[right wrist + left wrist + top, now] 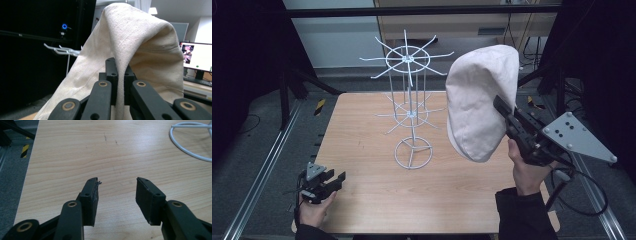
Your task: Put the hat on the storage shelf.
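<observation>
Cream hat (479,100) in right tool (504,114) (beside wire rack (411,107))

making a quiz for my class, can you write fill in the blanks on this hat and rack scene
1. The right gripper is shut on a cream ____.
2. The white wire rack stands on the wooden ____.
3. The left gripper has its jaws ____, with nothing between them.
4. The hat is held ____ the table, not resting on it.

Missing words: hat; table; open; above
</observation>
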Available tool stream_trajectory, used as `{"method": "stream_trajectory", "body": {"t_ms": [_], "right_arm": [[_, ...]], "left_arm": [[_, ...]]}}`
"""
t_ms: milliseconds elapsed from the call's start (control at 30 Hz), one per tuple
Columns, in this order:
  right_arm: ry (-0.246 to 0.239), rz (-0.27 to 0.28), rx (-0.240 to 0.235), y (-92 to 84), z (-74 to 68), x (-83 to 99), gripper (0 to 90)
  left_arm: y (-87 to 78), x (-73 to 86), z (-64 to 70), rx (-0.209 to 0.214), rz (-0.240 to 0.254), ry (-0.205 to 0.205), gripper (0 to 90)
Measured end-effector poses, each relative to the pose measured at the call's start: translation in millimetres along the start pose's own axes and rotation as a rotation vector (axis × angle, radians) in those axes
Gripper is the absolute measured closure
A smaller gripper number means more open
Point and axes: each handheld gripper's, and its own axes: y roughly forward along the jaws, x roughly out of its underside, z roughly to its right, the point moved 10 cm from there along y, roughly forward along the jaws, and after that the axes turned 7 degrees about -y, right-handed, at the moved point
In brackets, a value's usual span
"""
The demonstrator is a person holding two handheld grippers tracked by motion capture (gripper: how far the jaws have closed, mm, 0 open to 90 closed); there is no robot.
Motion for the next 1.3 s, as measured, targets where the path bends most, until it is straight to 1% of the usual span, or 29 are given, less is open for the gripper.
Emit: {"method": "stream_trajectory", "body": {"t_ms": [67, 100, 233, 433, 533, 567, 600, 667, 700, 800, 967, 1067, 1167, 1300], "right_arm": [[0.001, 0.007, 0.0, 1.8, -0.1, -2.9, 89.0], [0.002, 0.022, -0.005, 6.4, -1.0, -9.0, 89.0], [-0.01, 0.025, -0.017, 17.2, -5.2, -15.3, 89.0], [-0.025, 0.02, -0.056, 34.8, -16.1, -17.2, 89.0], [-0.037, 0.0, -0.072, 43.1, -22.4, -14.5, 89.0], [-0.037, 0.0, -0.072, 43.1, -22.4, -14.5, 89.0], [-0.04, -0.016, -0.078, 47.7, -25.8, -10.6, 89.0], [-0.043, -0.025, -0.084, 50.6, -29.0, -6.0, 89.0], [-0.045, -0.041, -0.093, 53.4, -33.4, 1.7, 89.0], [-0.045, -0.058, -0.107, 55.9, -38.4, 12.4, 88.9], [-0.022, -0.066, -0.12, 56.7, -43.2, 26.3, 88.9], [-0.025, -0.082, -0.127, 57.1, -46.0, 32.7, 88.8], [-0.015, -0.095, -0.139, 55.9, -48.1, 39.2, 88.5], [-0.015, -0.114, -0.149, 53.1, -50.1, 47.1, 88.1]], "left_arm": [[0.0, 0.0, 0.0, 0.0, 0.0, 0.0, 52.7], [0.1, 0.0, 0.1, 0.0, 0.0, 0.0, 52.7], [0.2, 0.0, 0.3, 0.001, 0.0, 0.001, 52.7], [0.3, -0.2, 0.1, 0.0, -0.001, 0.002, 52.7], [-0.3, -0.9, -0.1, 0.002, 0.003, 0.0, 52.7], [-0.3, -0.9, -0.1, 0.002, 0.003, 0.0, 52.7], [-0.4, -0.9, -0.1, 0.002, 0.003, -0.001, 52.7], [-0.6, -1.0, -0.2, 0.002, 0.004, 0.0, 52.7], [-0.7, -1.1, -0.2, 0.002, 0.004, 0.0, 52.7], [-0.6, -1.1, -0.1, 0.002, 0.004, 0.001, 52.7], [0.3, -0.8, 0.1, 0.002, 0.002, 0.003, 52.7], [0.3, -0.6, 0.2, 0.001, 0.001, 0.003, 52.7], [0.6, -0.3, 0.0, -0.002, -0.001, 0.003, 52.7], [1.3, 0.1, 0.1, -0.003, -0.003, 0.002, 52.7]]}}
